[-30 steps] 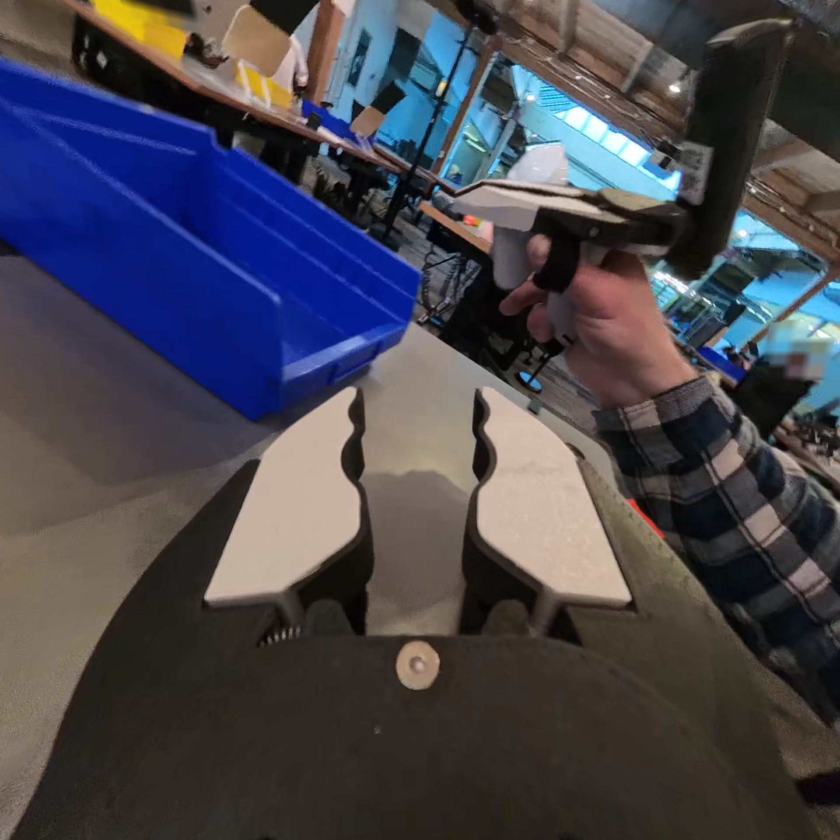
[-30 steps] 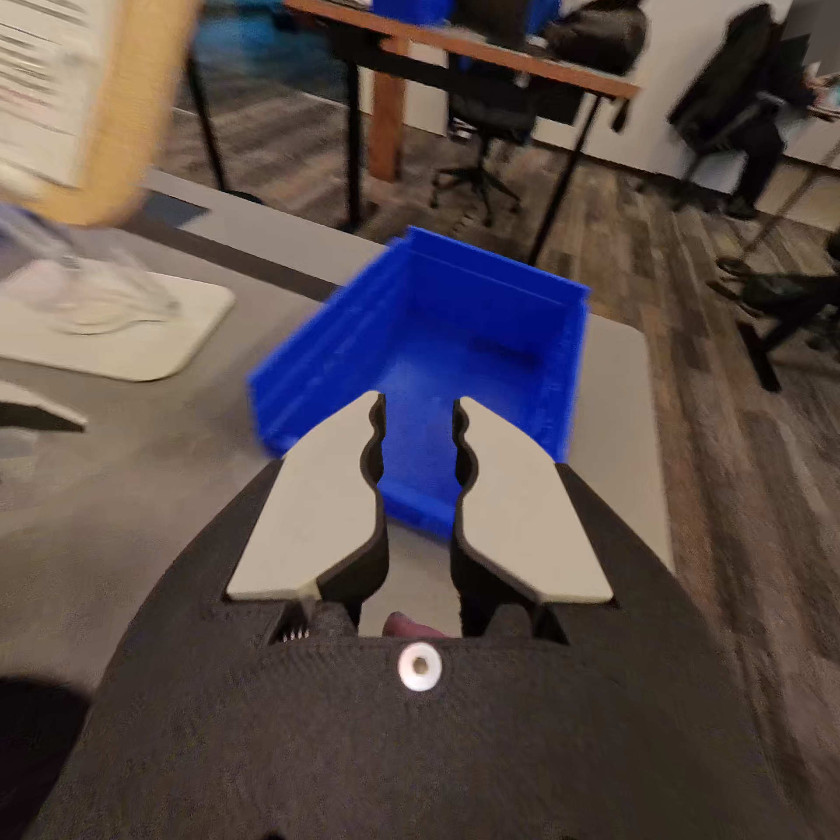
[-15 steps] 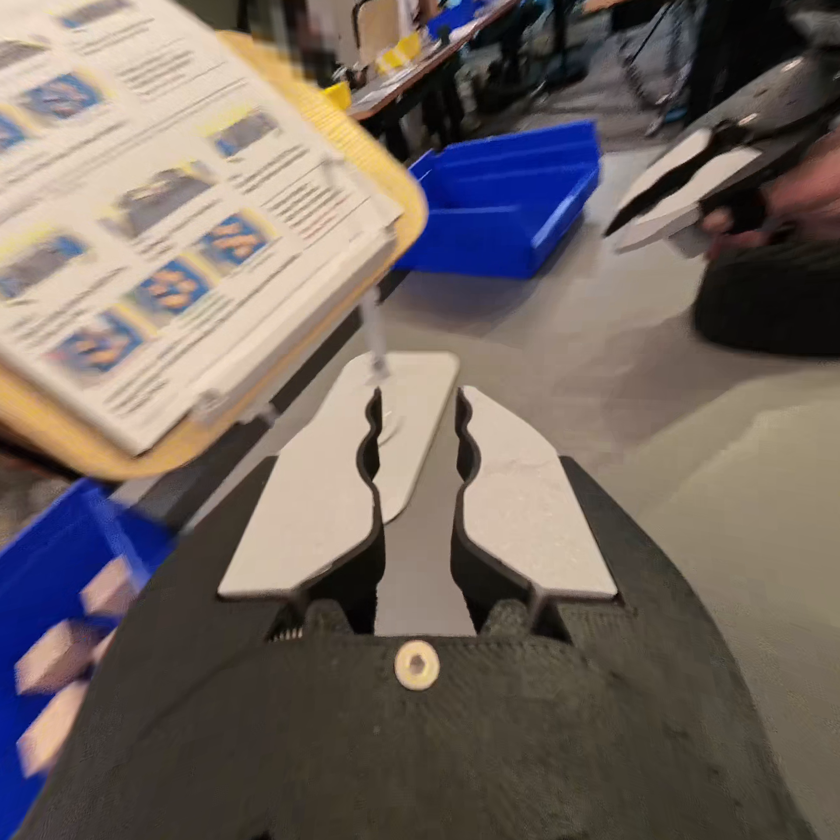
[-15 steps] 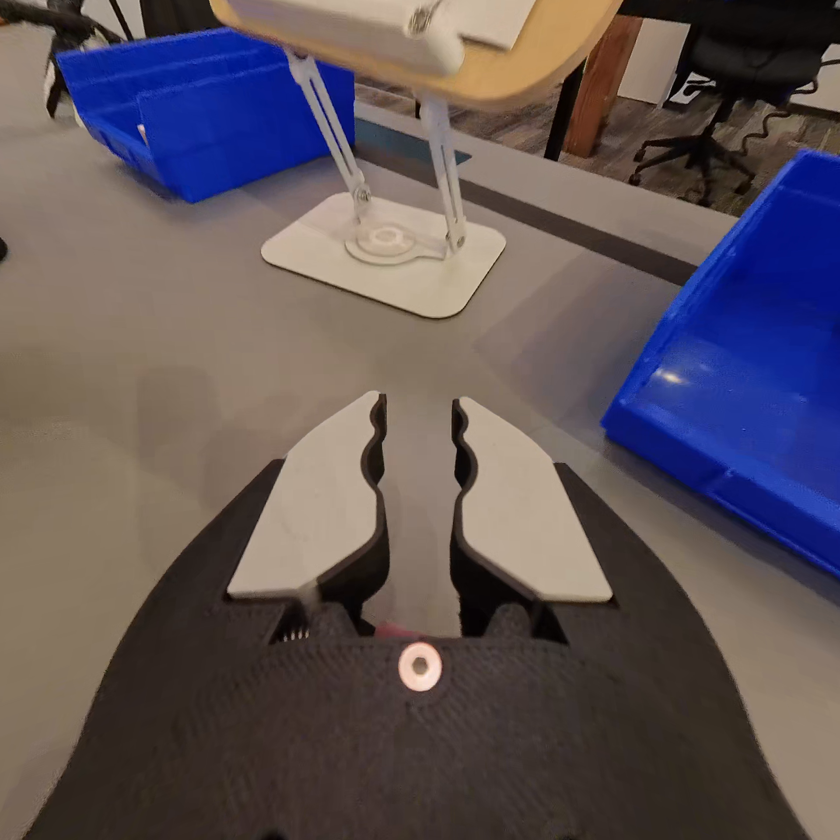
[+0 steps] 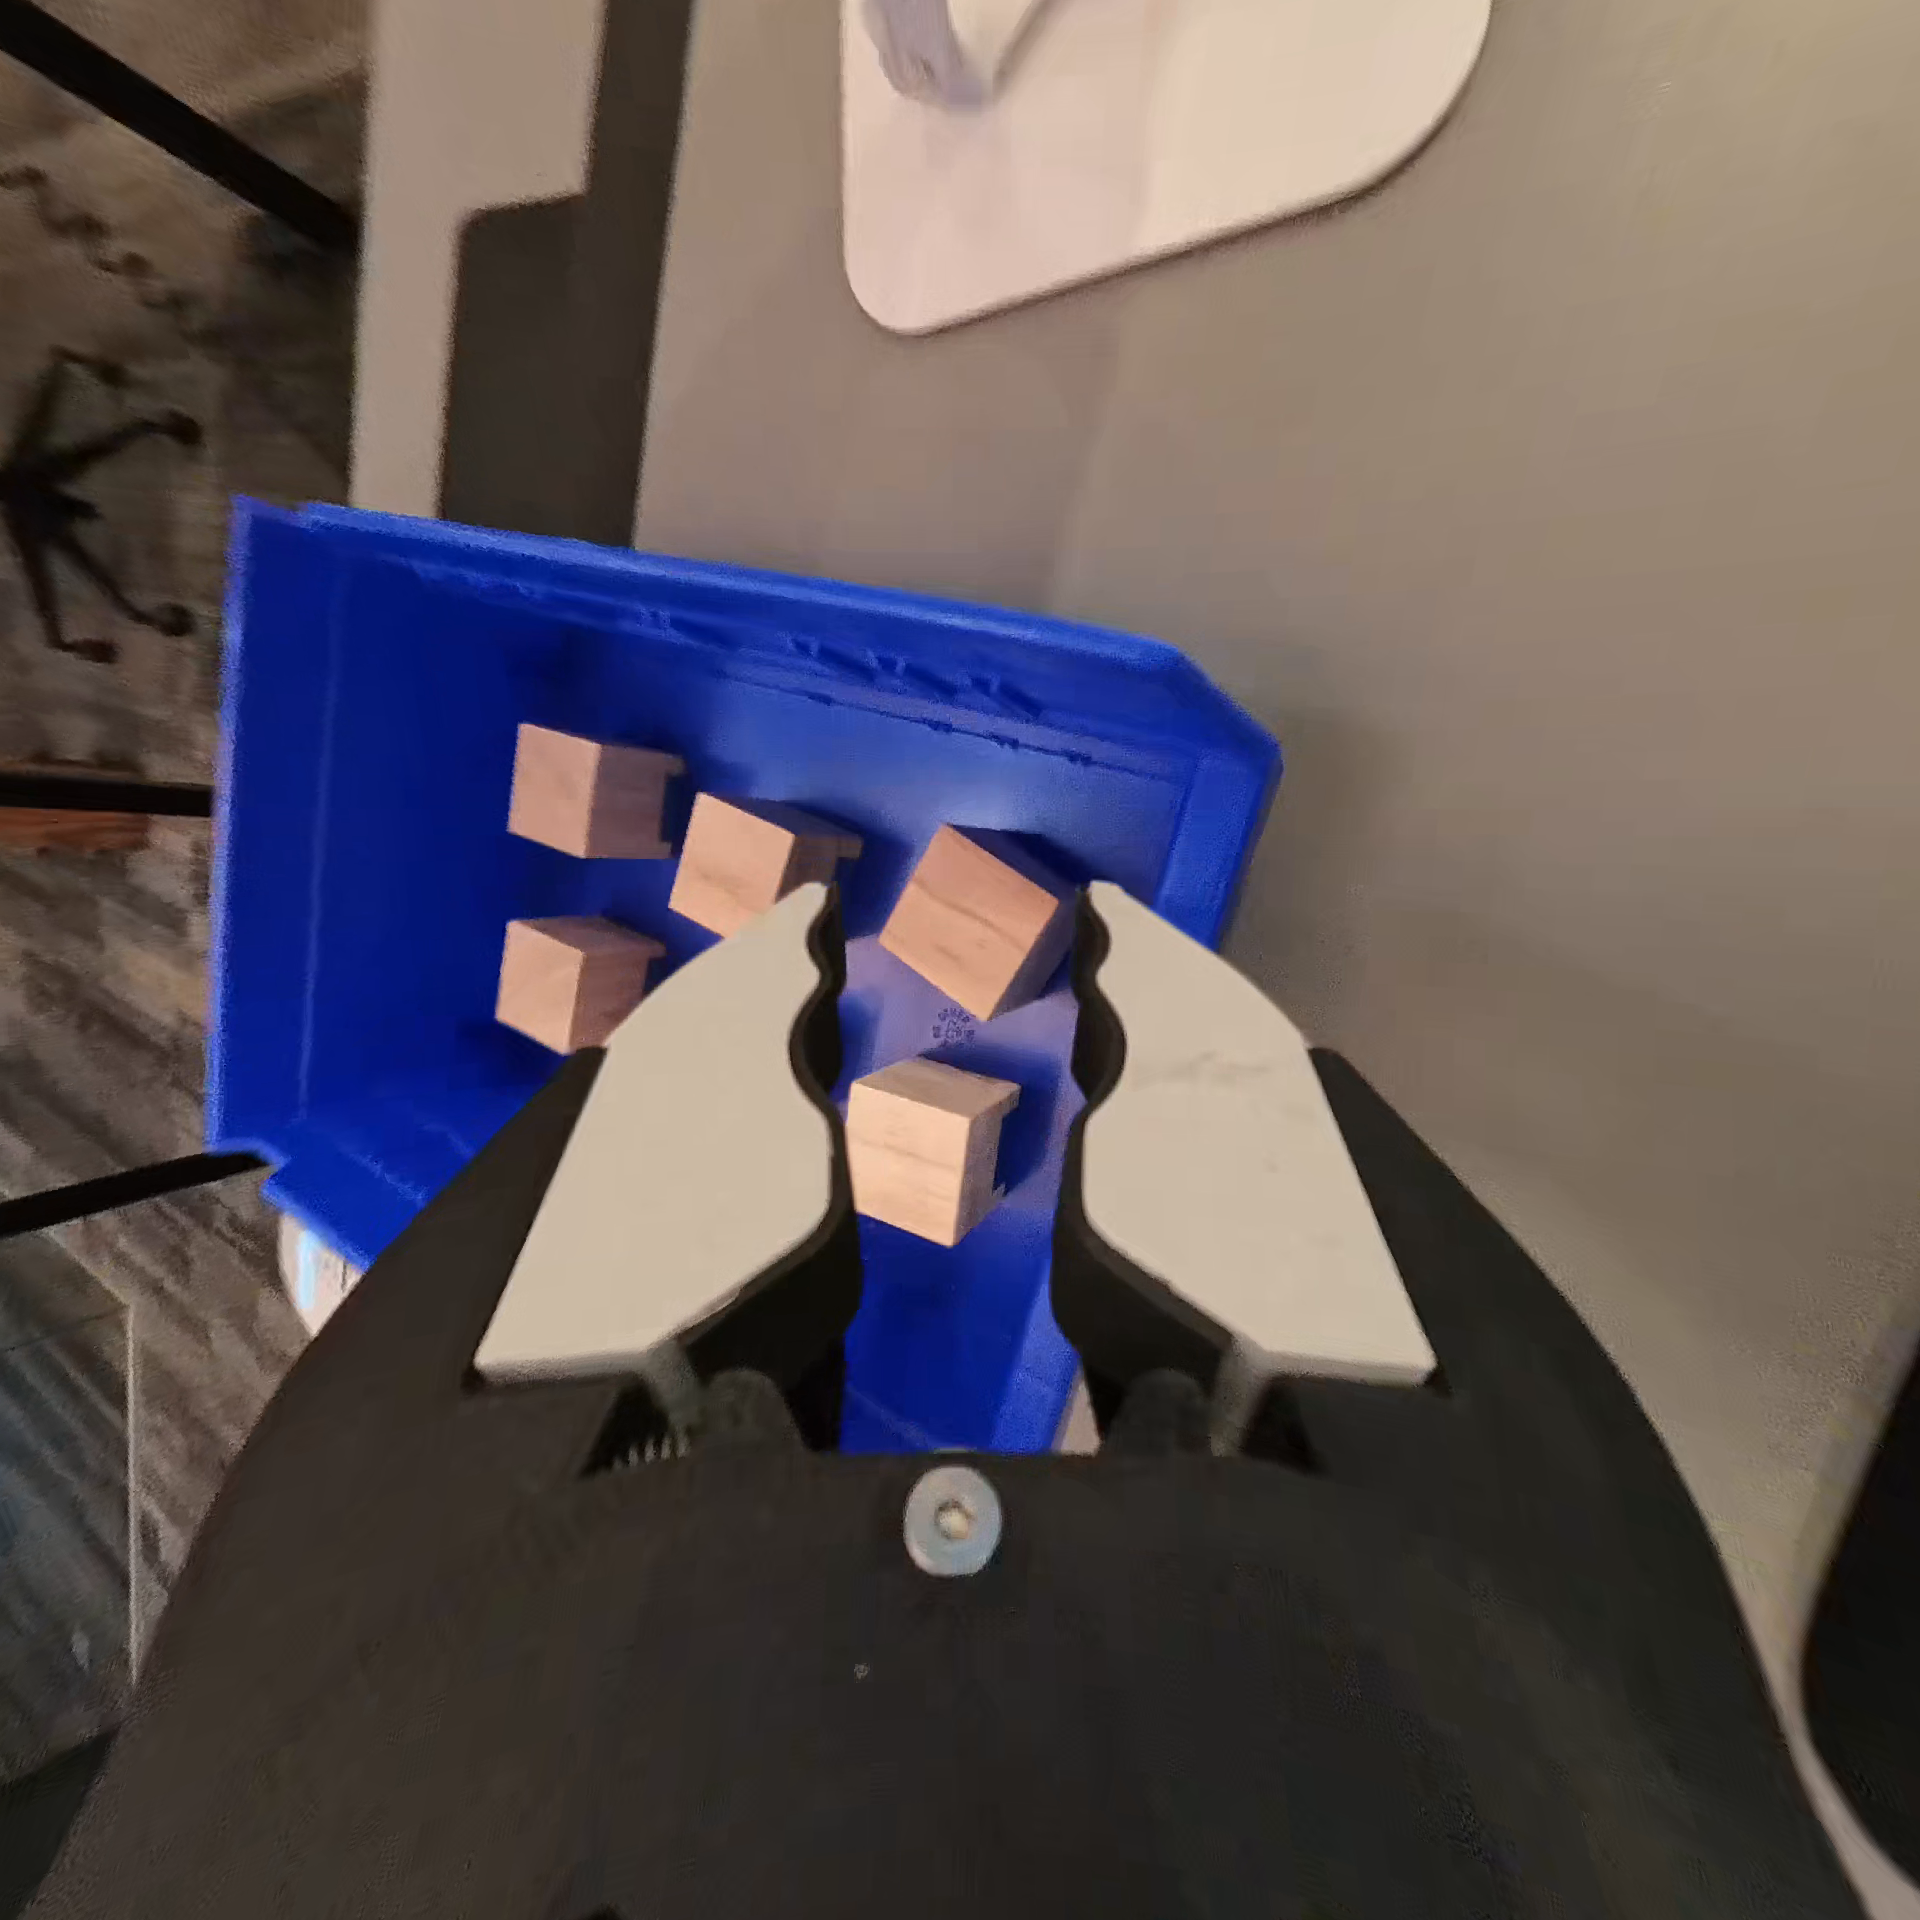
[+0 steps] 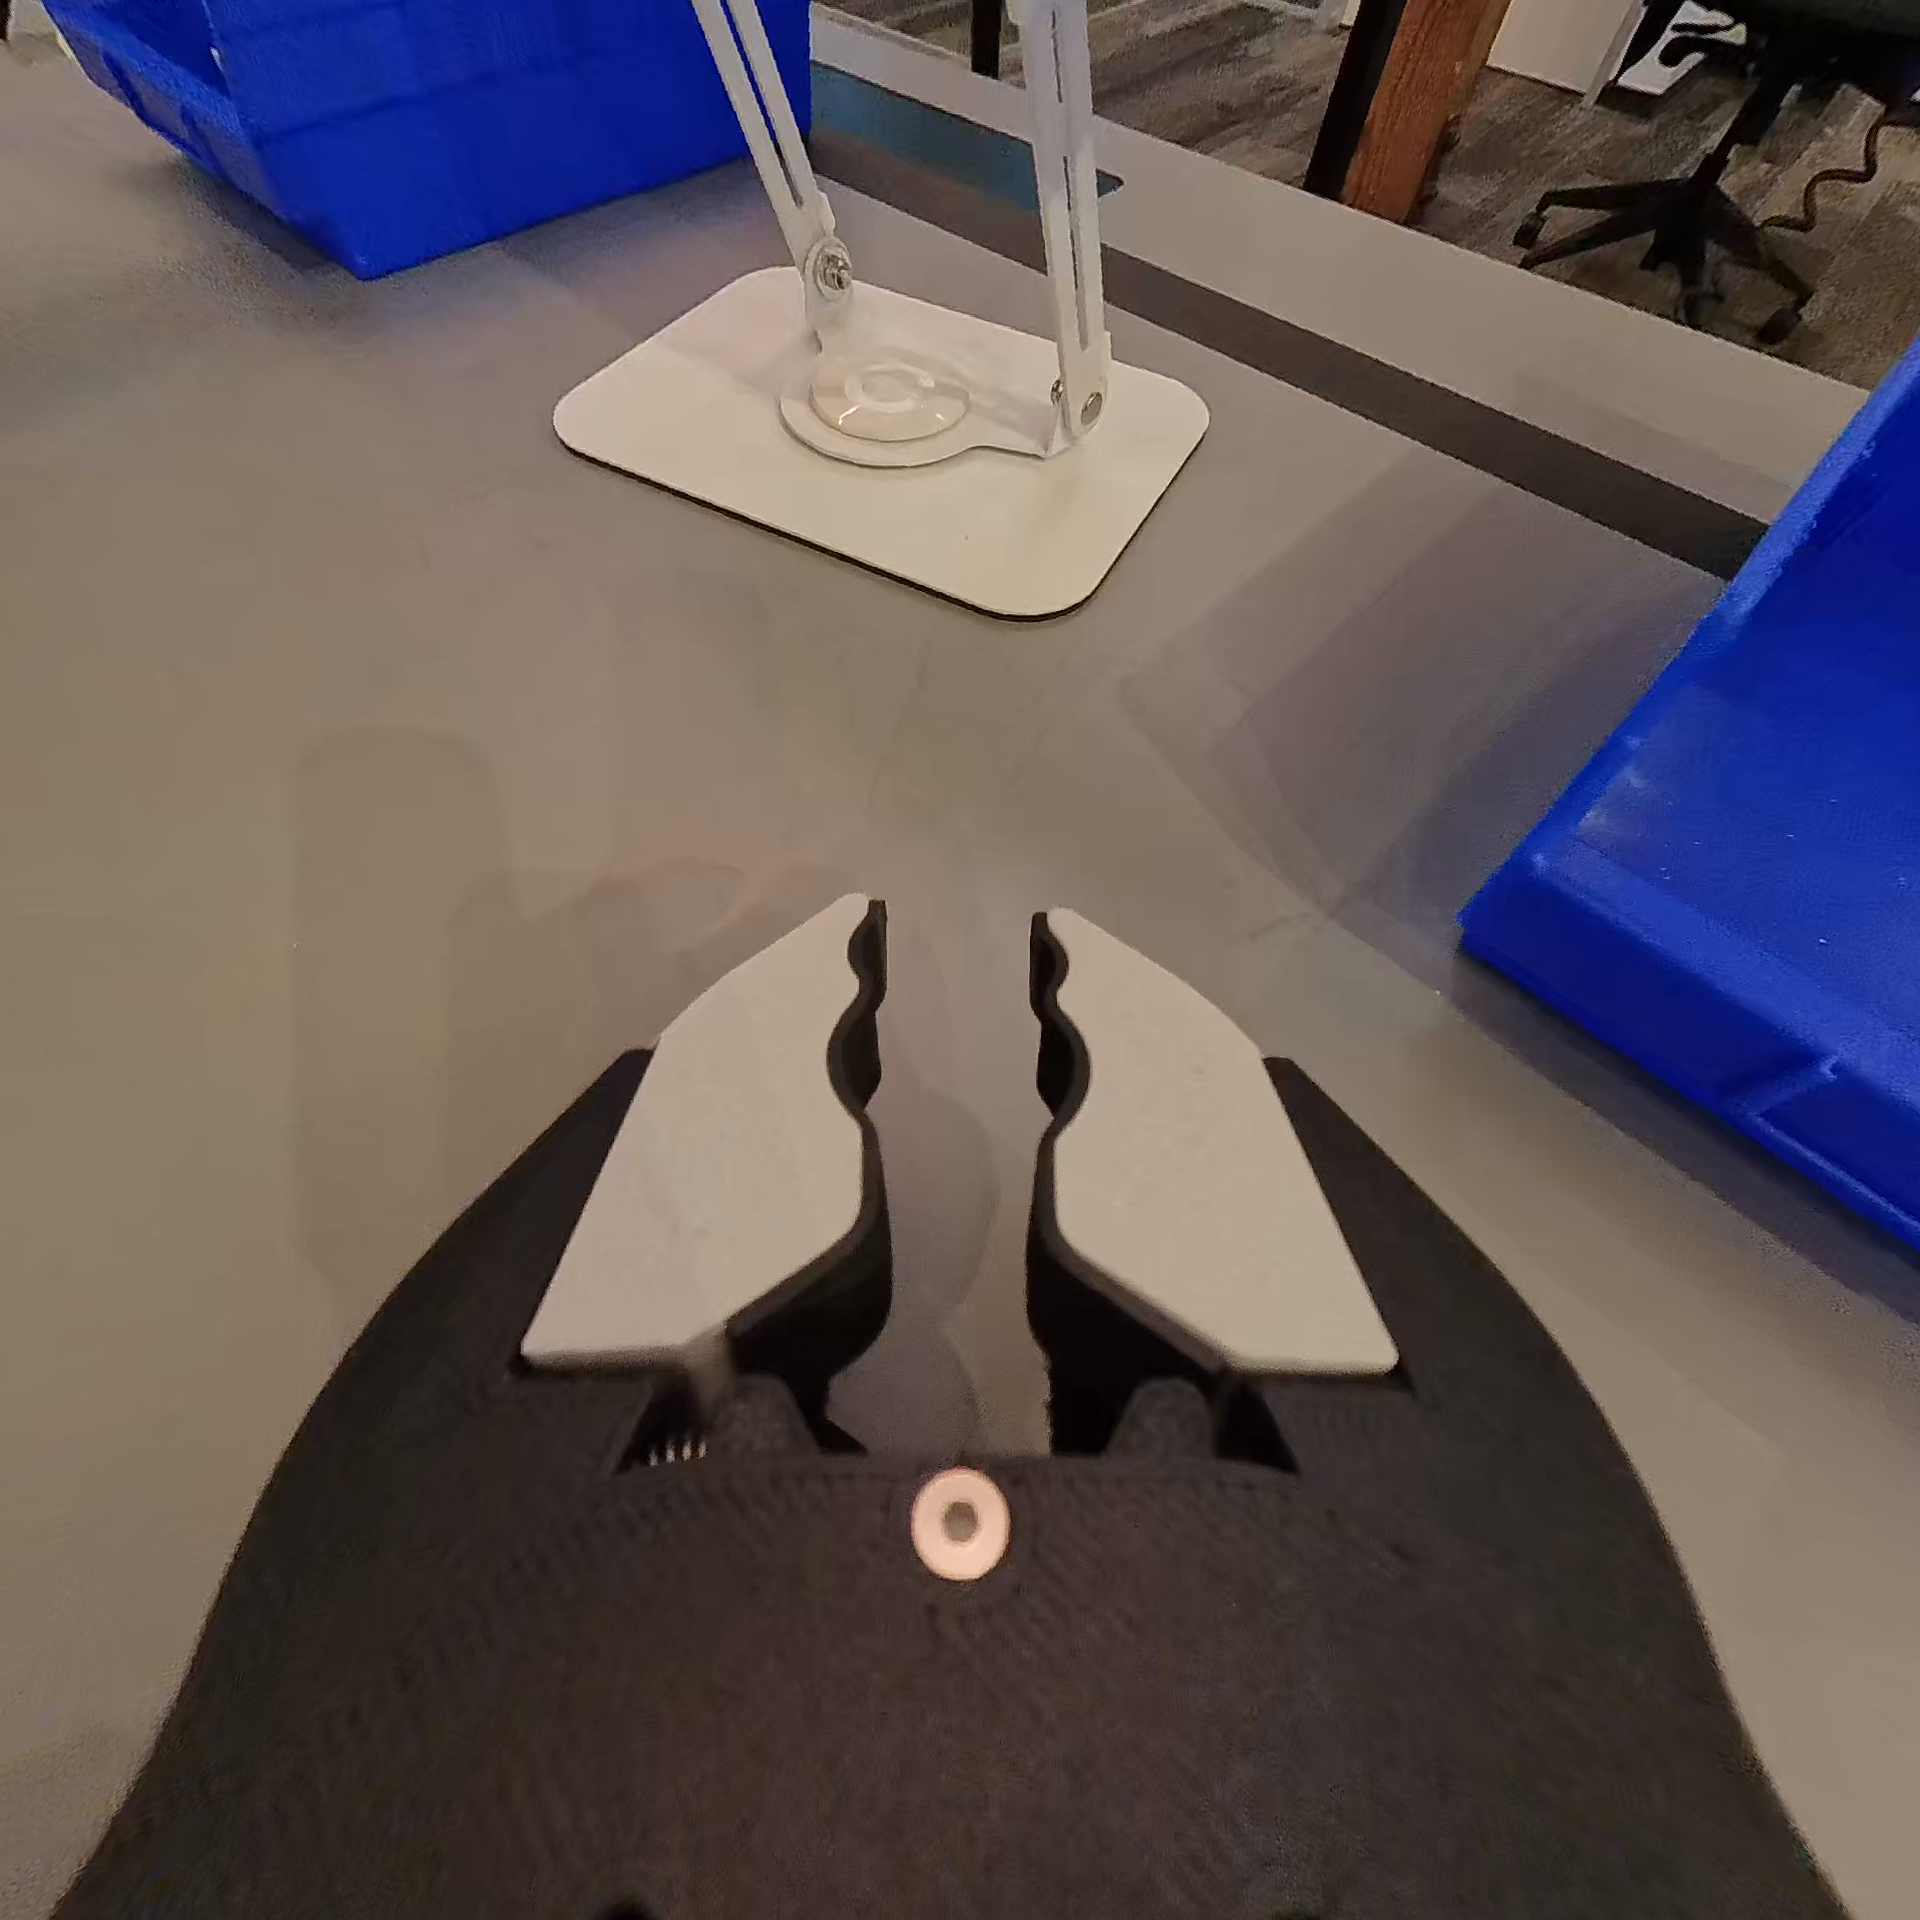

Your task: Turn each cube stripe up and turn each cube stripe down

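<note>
The left gripper (image 5: 954, 904) hangs over a blue bin (image 5: 312, 831) holding five wooden cubes, its fingers spread apart and gripping nothing. One tilted cube (image 5: 971, 920) shows between the fingertips, and another cube (image 5: 920, 1158) lies nearer the palm, at 6 o'clock from it. Three more sit toward 9 and 10 o'clock; no stripe can be made out on any. The right gripper (image 6: 956, 914) is parted and bare above the grey table (image 6: 312, 623), a white stand base (image 6: 883, 447) at 12 o'clock and a second blue bin (image 6: 1714, 987) at 3 o'clock.
</note>
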